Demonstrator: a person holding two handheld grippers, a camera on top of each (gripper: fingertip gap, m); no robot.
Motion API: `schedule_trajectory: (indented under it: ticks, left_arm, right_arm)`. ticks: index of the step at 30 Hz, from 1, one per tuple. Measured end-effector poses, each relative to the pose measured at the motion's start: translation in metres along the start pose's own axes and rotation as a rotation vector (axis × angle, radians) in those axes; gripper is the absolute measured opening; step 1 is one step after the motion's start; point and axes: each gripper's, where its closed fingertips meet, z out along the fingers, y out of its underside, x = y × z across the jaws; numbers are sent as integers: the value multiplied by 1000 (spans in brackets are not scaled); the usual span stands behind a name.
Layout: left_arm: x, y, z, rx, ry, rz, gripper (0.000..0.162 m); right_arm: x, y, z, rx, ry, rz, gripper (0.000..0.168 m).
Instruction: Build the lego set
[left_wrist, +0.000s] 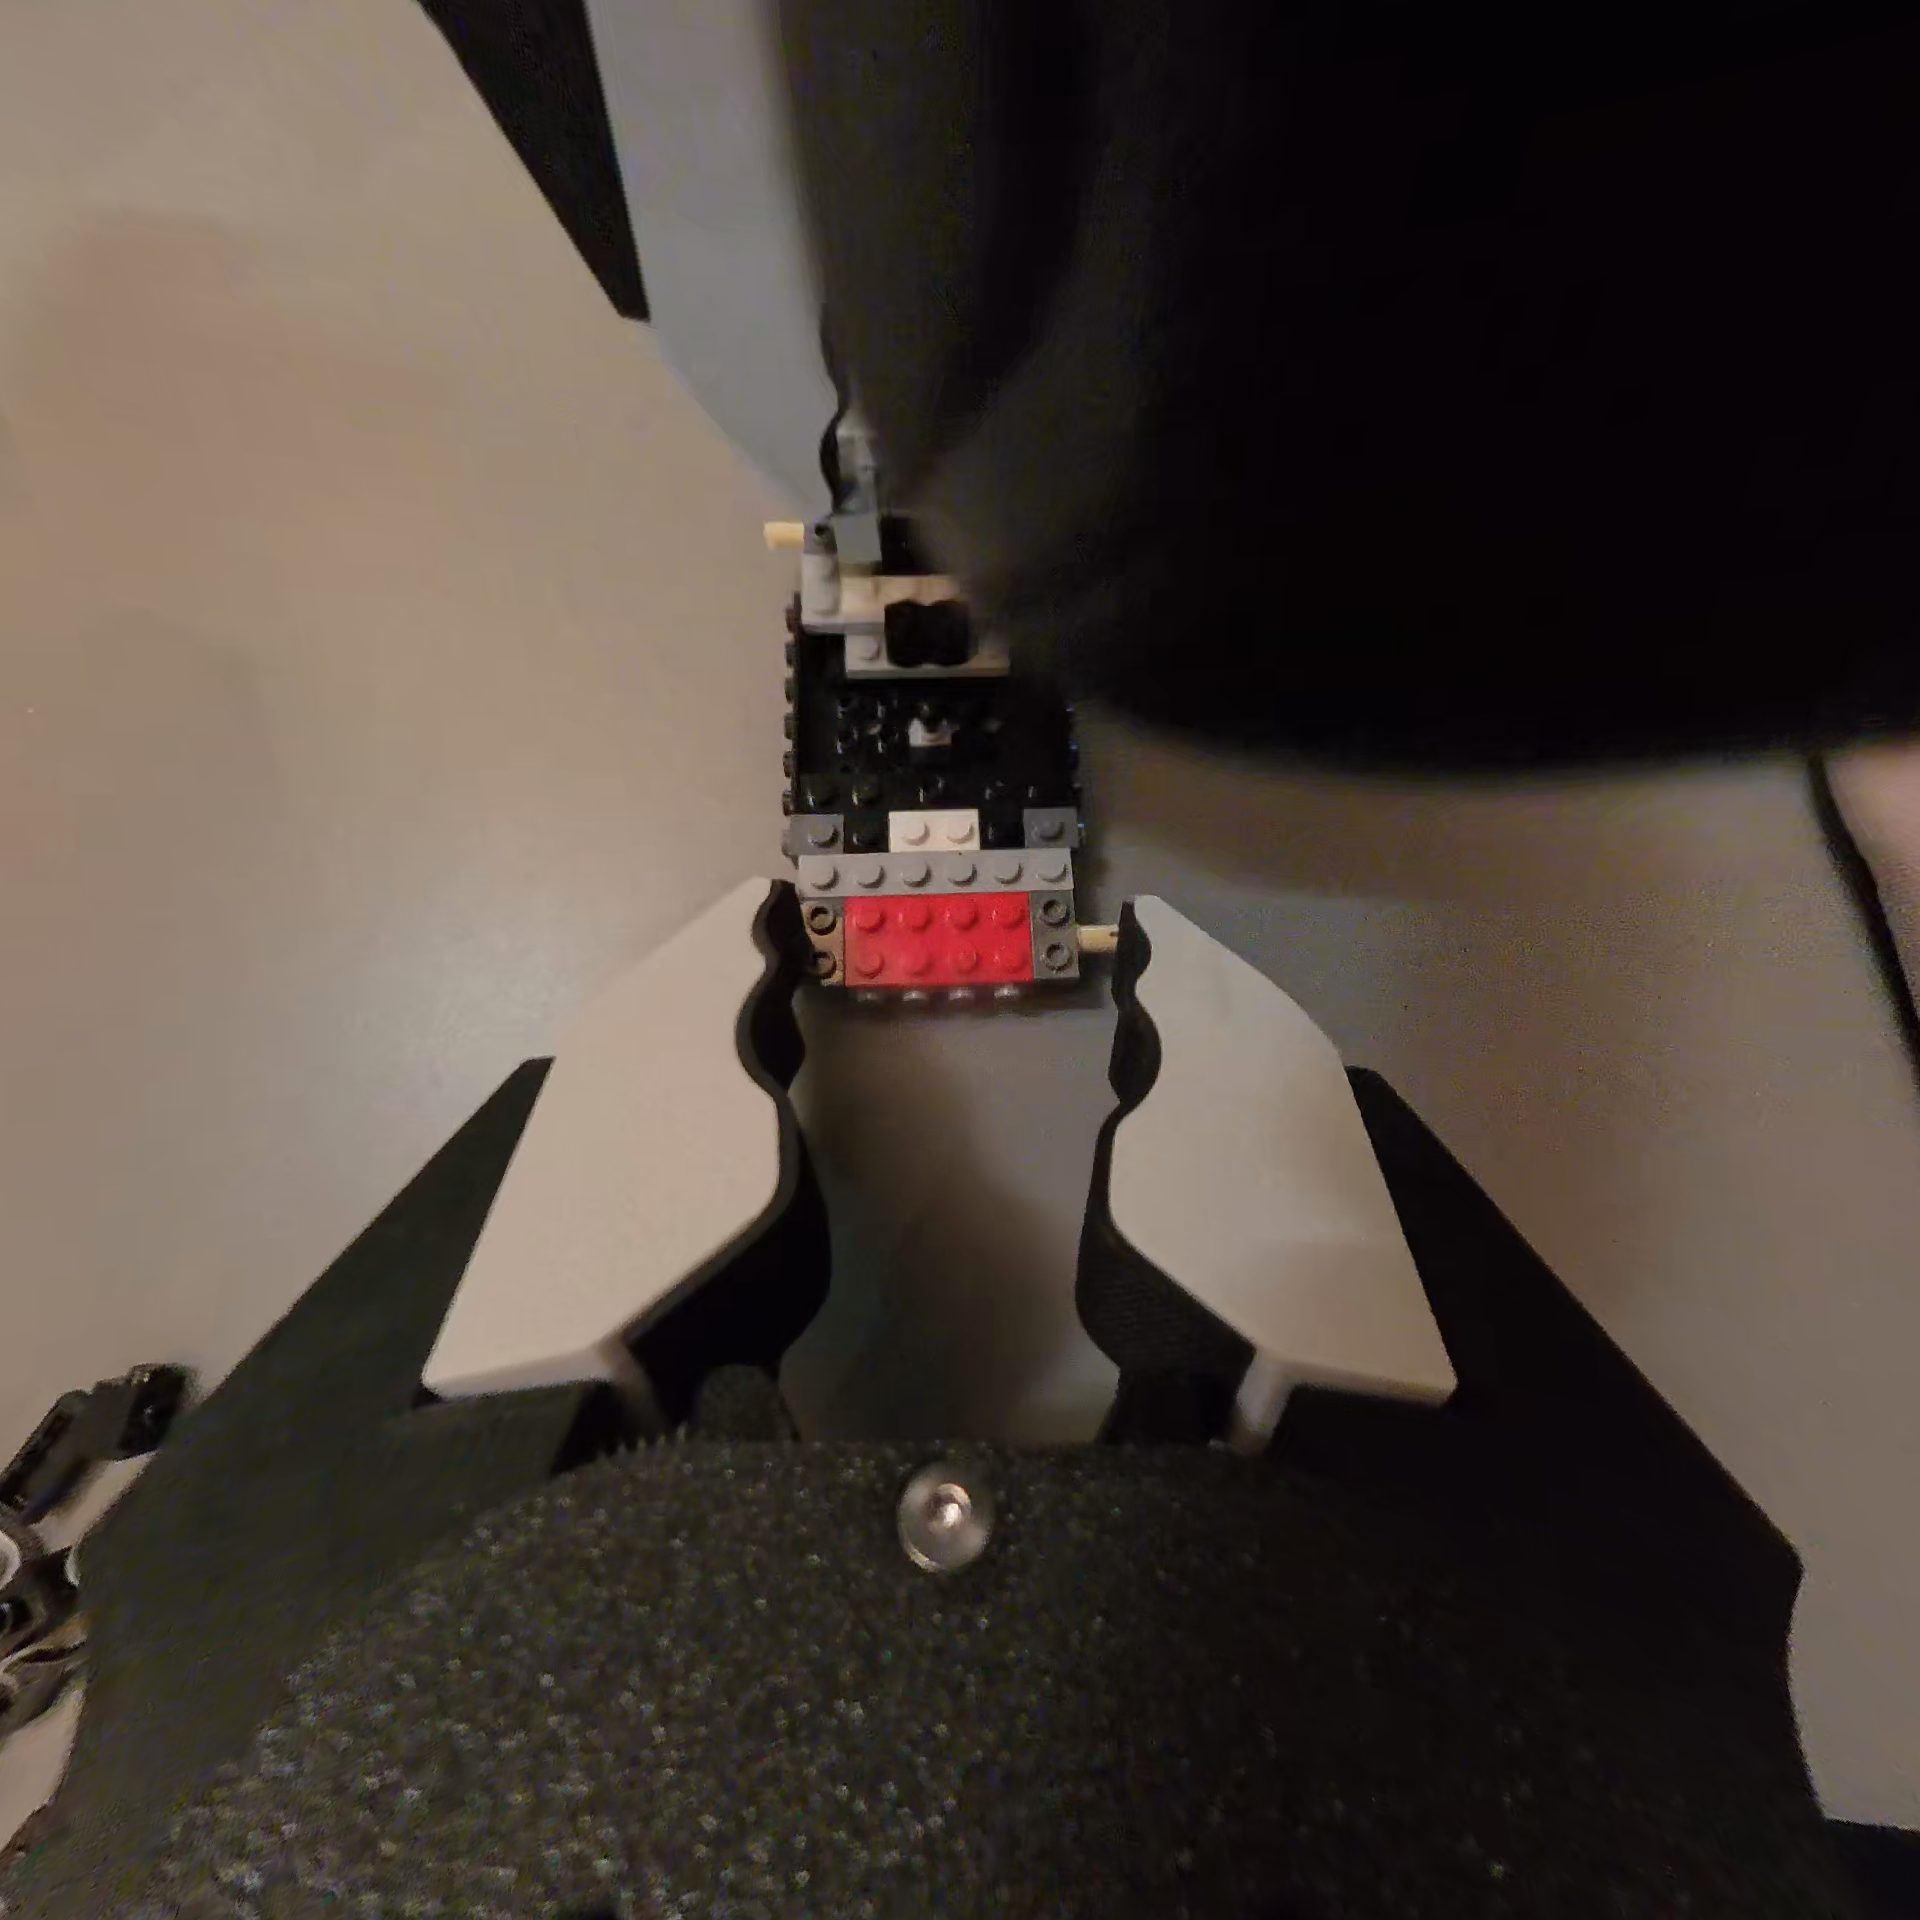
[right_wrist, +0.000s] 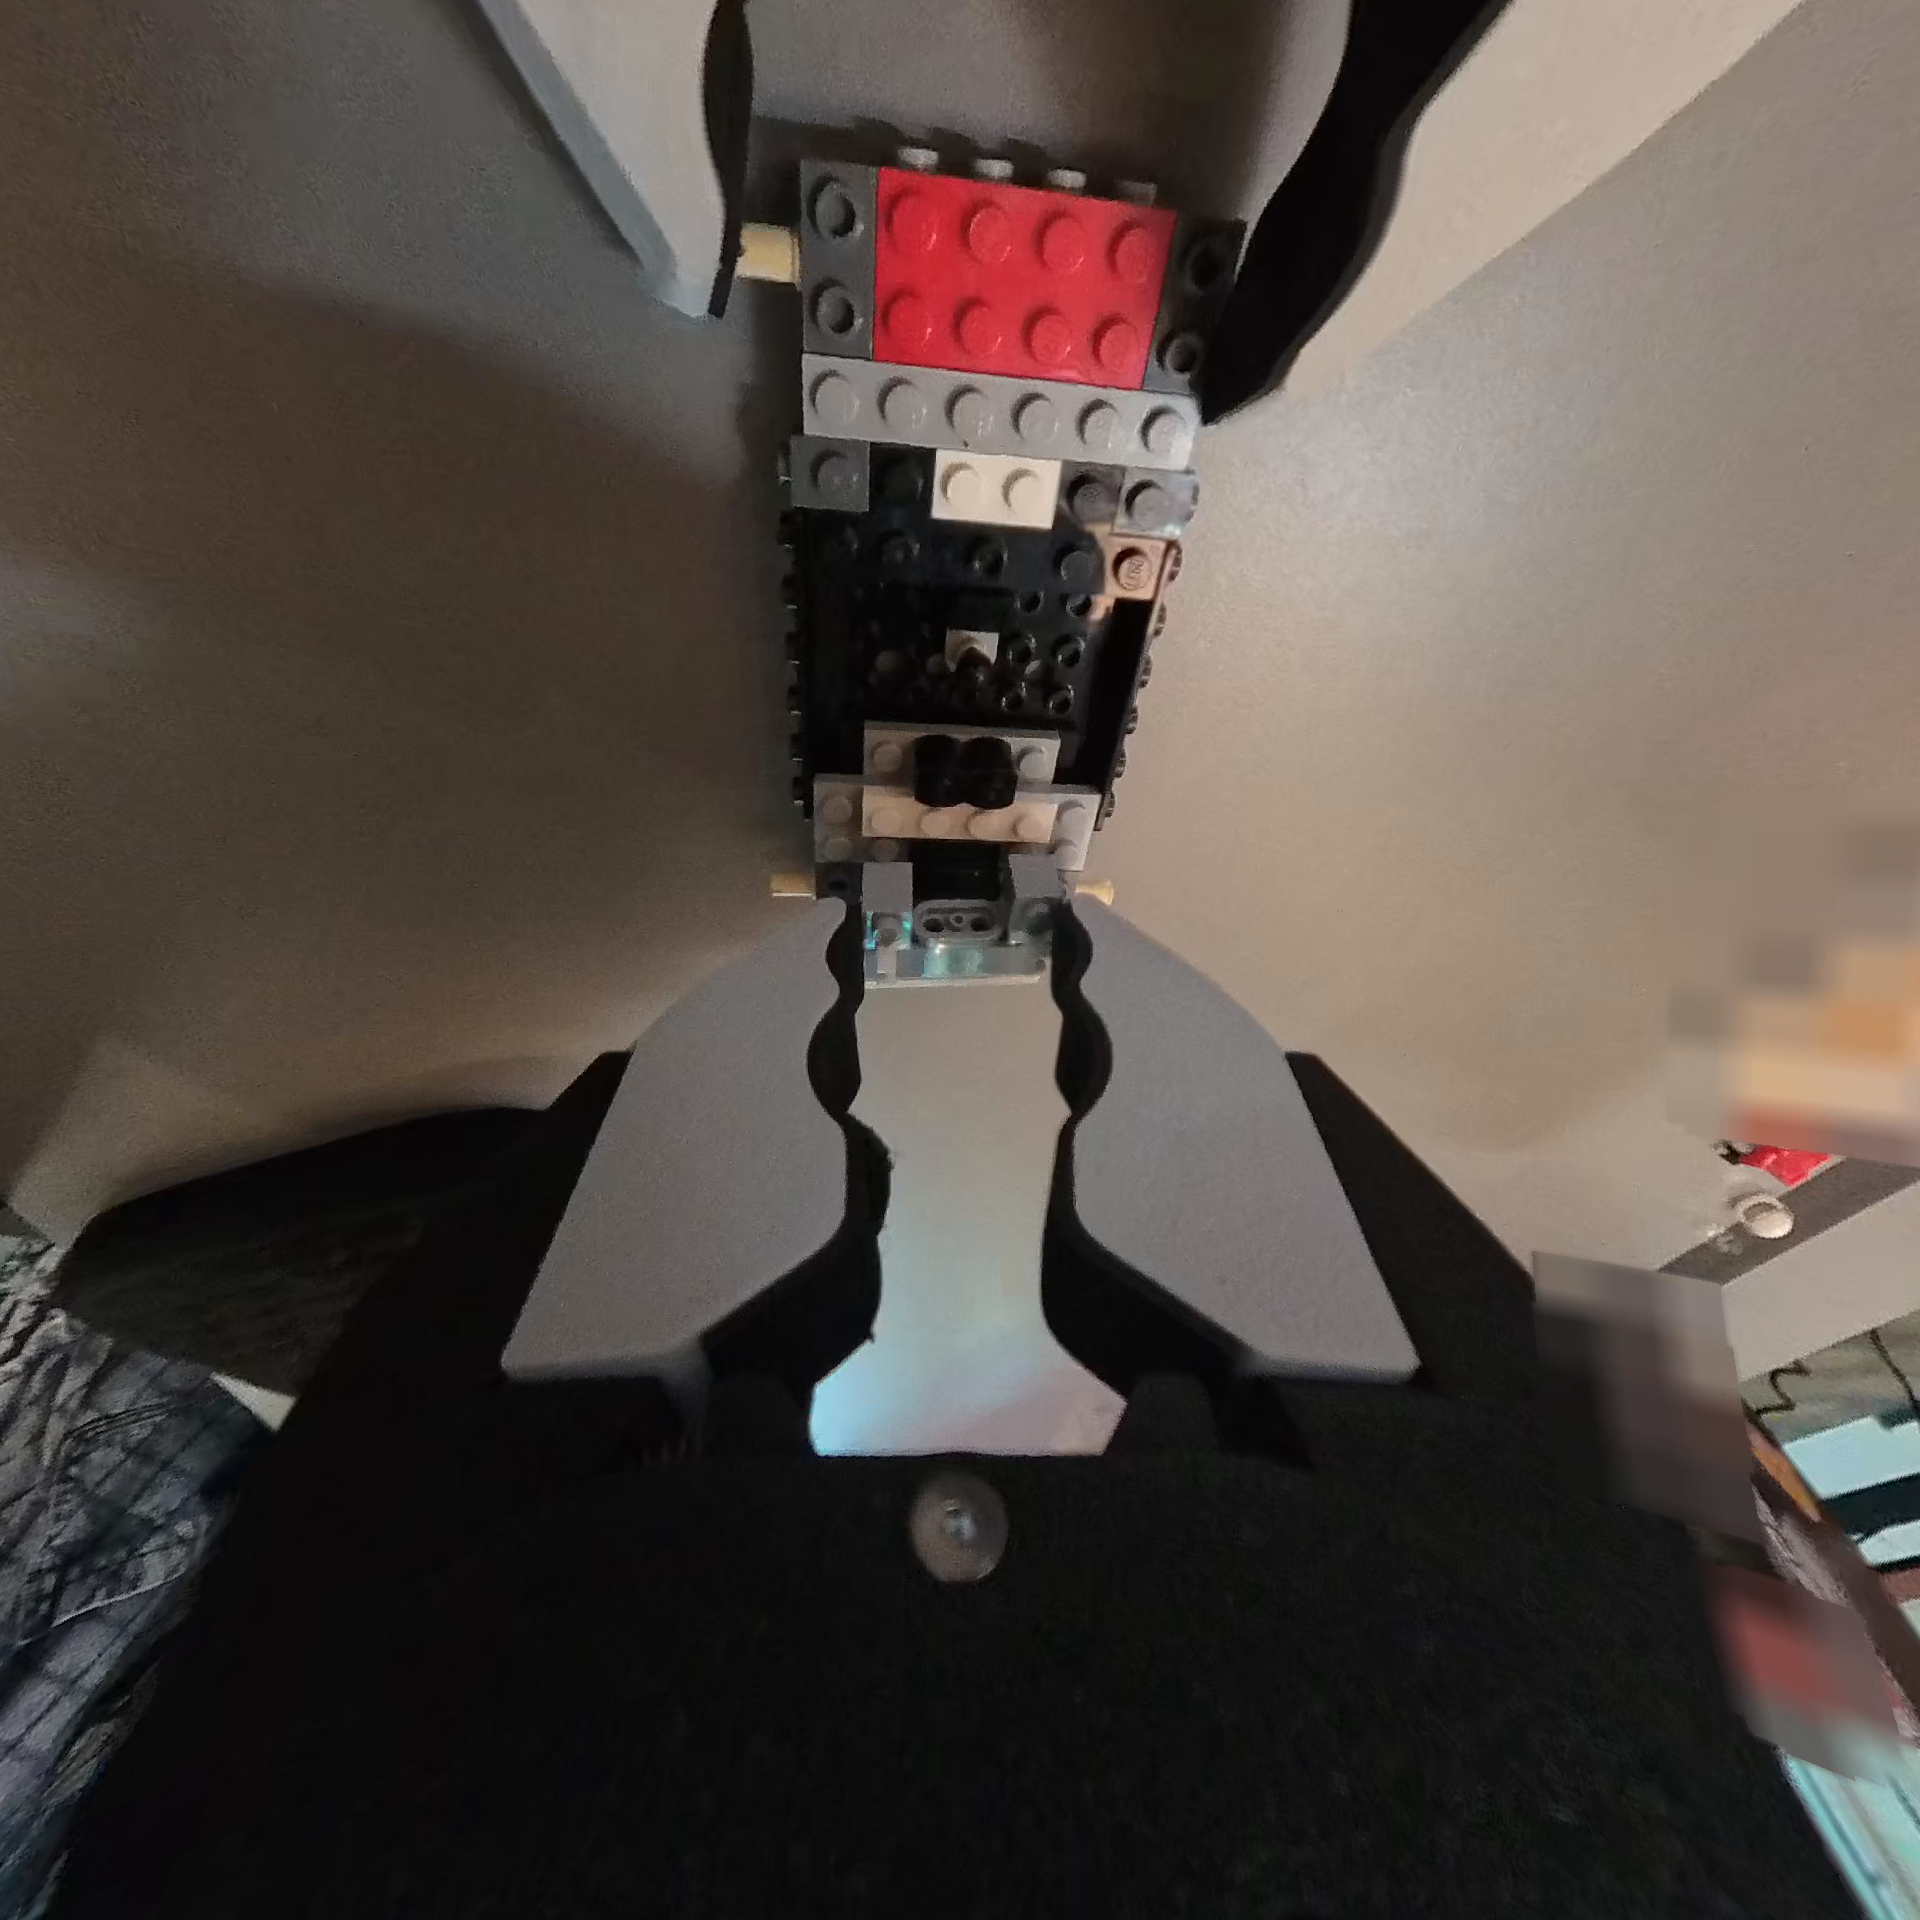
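A long lego model (left_wrist: 935, 769) has a red brick (left_wrist: 940, 940) at one end, a black studded middle and grey plates at the other end. My left gripper (left_wrist: 951, 935) is shut on the red-brick end; one finger presses a tan pin (left_wrist: 1096, 935). In the right wrist view, my right gripper (right_wrist: 951, 935) is shut on the model's (right_wrist: 966, 623) opposite grey end (right_wrist: 956, 940). The red brick (right_wrist: 1023, 270) lies at the far end, between the left gripper's fingers (right_wrist: 1247, 312). The right gripper shows blurred at the top of the left wrist view (left_wrist: 852, 457).
A plain beige surface (left_wrist: 312, 727) lies behind the model. Small black parts (left_wrist: 94, 1423) sit at the lower left of the left wrist view. In the right wrist view, a grey box edge (right_wrist: 1787, 1226) is at the right and patterned cloth (right_wrist: 94, 1475) at the lower left. The tips of one gripper are about 8 cm away from the tips of the other.
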Motion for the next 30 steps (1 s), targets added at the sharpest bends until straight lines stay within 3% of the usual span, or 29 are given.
schedule_trajectory:
  ticks: [1, 9, 18, 22, 30]
  left_arm:
    - [0, 0, 0, 0, 1, -1, 57]
    - [0, 0, -1, 7, 12, -15, 58]
    - [0, 0, -1, 7, 15, -13, 58]
    - [1, 1, -1, 6, 16, -10, 58]
    - [1, 0, -1, 7, 17, -7, 58]
  right_arm:
    - [0, -1, 0, 16, 4, -6, 34]
    - [2, -2, -2, 228, -9, 51, 36]
    - [0, -1, 1, 351, -19, 43, 47]
    - [-1, -4, -1, 448, -47, 46, 34]
    - [-3, -1, -2, 382, -63, 60, 34]
